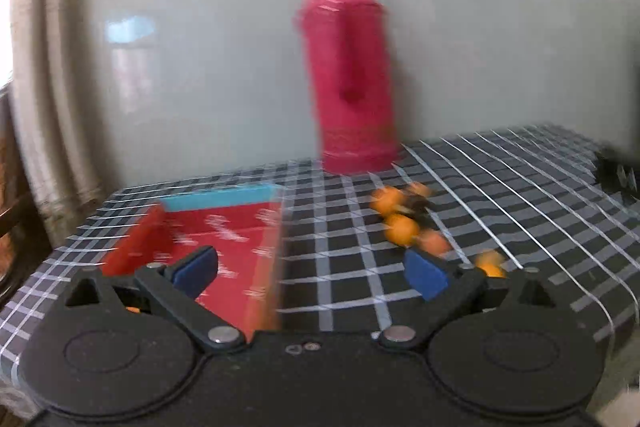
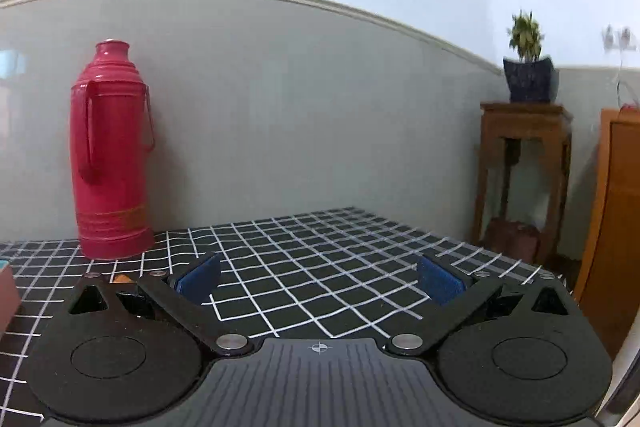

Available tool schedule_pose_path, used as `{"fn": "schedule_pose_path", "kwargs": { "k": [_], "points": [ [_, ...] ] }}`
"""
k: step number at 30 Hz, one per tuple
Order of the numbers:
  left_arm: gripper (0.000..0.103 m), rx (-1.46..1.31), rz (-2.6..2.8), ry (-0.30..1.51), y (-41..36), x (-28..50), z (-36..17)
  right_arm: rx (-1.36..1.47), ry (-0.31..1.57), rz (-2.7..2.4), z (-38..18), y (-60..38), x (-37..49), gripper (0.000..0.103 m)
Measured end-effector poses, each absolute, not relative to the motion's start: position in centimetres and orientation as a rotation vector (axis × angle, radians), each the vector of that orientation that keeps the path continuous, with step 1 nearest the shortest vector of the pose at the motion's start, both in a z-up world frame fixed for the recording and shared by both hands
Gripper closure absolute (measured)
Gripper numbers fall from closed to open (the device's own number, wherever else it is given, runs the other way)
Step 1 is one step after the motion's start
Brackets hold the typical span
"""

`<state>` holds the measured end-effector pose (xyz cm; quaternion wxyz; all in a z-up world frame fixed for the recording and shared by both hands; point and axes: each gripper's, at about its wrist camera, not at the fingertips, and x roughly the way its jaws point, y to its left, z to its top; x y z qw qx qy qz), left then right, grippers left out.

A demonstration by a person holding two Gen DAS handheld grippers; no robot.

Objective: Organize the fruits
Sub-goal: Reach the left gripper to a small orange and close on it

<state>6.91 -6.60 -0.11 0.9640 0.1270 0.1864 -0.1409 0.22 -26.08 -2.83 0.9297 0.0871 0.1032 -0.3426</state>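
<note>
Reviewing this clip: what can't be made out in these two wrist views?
- Small orange fruits, left wrist view: motion blur hides their exact count and kind; one is partly behind the open left gripper.
- Red open box with blue edge, left wrist view: blurred print unreadable, near end covered by the gripper.
- Right wrist view: the fruits are out of frame; only the box's corner shows at the left edge.

Bare checked cloth (image 2: pixel 320 259) lies open right of the red flask (image 2: pixel 110 151), which blocks the back-left.
</note>
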Motion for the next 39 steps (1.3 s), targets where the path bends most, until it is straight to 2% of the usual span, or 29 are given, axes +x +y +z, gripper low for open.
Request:
{"fn": "schedule_pose_path", "kwargs": {
  "k": [3, 6, 12, 15, 20, 26, 27, 33, 36, 39],
  "points": [
    [0.022, 0.306, -0.332, 0.401, -8.5, 7.1, -1.6, 0.214, 0.212, -0.684, -2.7, -26.9, -0.5, 0.0],
    [0.034, 0.341, -0.352, 0.399, -10.1, 6.8, -2.4, 0.229, 0.203, -0.671, -2.7, -28.0, -1.1, 0.0],
    [0.037, 0.384, -0.434, 0.37, -12.7, 5.7, -3.3, 0.247, 0.199, -0.652, -2.4, -29.0, -0.9, 0.0],
    [0.045, 0.392, -0.468, 0.376, -14.1, 5.6, -3.7, 0.254, 0.195, -0.672, -2.6, -29.6, -1.3, 0.0],
    [0.046, 0.401, -0.488, 0.386, -15.8, 6.4, -4.3, 0.272, 0.206, -0.687, -2.9, -30.8, -1.8, 0.0],
    [0.056, 0.404, -0.522, 0.438, -16.8, 7.3, -5.1, 0.277, 0.206, -0.721, -3.0, -32.2, -2.5, 0.0],
    [0.062, 0.402, -0.527, 0.447, -17.0, 7.5, -5.2, 0.28, 0.206, -0.726, -3.1, -32.4, -2.6, 0.0],
    [0.069, 0.398, -0.502, 0.448, -17.2, 7.4, -5.5, 0.318, 0.21, -0.74, -3.3, -33.4, -3.2, 0.0],
    [0.081, 0.39, -0.473, 0.443, -16.8, 7.3, -5.4, 0.333, 0.203, -0.74, -3.3, -33.5, -3.4, 0.0],
    [0.081, 0.362, -0.481, 0.458, -16.4, 7.4, -5.1, 0.339, 0.203, -0.736, -3.2, -33.4, -3.4, 0.0]
  ]
}}
